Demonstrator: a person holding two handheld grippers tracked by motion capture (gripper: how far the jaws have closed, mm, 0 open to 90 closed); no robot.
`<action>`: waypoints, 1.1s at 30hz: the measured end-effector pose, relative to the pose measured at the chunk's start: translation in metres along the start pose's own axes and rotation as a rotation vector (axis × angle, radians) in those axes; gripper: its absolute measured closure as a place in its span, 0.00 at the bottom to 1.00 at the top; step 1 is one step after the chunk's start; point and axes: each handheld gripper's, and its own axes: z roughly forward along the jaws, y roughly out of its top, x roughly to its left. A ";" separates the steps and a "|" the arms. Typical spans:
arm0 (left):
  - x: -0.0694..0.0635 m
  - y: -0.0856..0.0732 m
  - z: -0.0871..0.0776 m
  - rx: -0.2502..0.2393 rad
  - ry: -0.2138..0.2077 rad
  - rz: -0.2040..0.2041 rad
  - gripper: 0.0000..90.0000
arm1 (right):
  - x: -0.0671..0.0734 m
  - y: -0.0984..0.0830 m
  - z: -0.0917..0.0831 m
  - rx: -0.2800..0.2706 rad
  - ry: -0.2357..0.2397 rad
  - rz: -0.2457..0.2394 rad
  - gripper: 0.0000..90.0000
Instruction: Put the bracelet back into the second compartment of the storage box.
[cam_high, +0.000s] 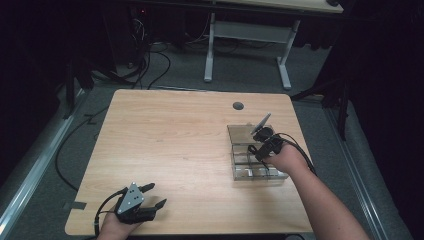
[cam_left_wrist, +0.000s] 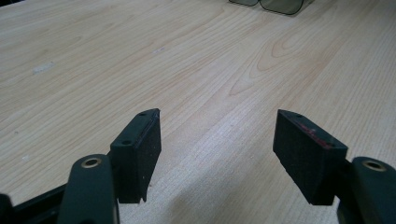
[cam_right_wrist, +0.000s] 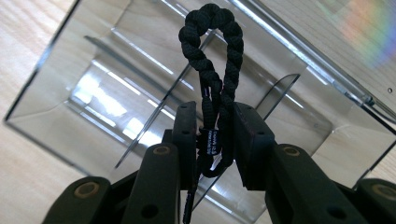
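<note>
A clear acrylic organizer box (cam_high: 252, 160) with several divided compartments sits at the right of the wooden table (cam_high: 175, 145). My right gripper (cam_high: 259, 151) hovers over it, shut on a black braided cord loop (cam_right_wrist: 215, 56). In the right gripper view the cord's loop sticks up past the fingertips (cam_right_wrist: 187, 121), above the box's compartments (cam_right_wrist: 140, 88). My left gripper (cam_high: 152, 196) rests near the table's front left edge, open, with nothing between its pads (cam_left_wrist: 144, 149); bare wood lies under it.
A dark round grommet hole (cam_high: 238, 105) sits near the table's far edge. The box's clear corner (cam_left_wrist: 275, 4) shows far ahead in the left gripper view. Beyond the table stand another desk's white legs (cam_high: 210, 45) and floor cables (cam_high: 150, 65).
</note>
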 end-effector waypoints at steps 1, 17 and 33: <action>0.000 0.000 0.000 0.000 0.000 0.000 0.36 | 0.000 0.000 0.000 0.000 0.000 0.000 0.80; 0.000 0.000 0.000 0.002 0.000 0.003 0.36 | -0.013 0.013 0.026 0.025 -0.010 0.006 0.81; -0.001 0.000 0.000 0.006 -0.001 0.006 0.37 | -0.010 0.015 0.039 0.052 -0.020 -0.006 0.79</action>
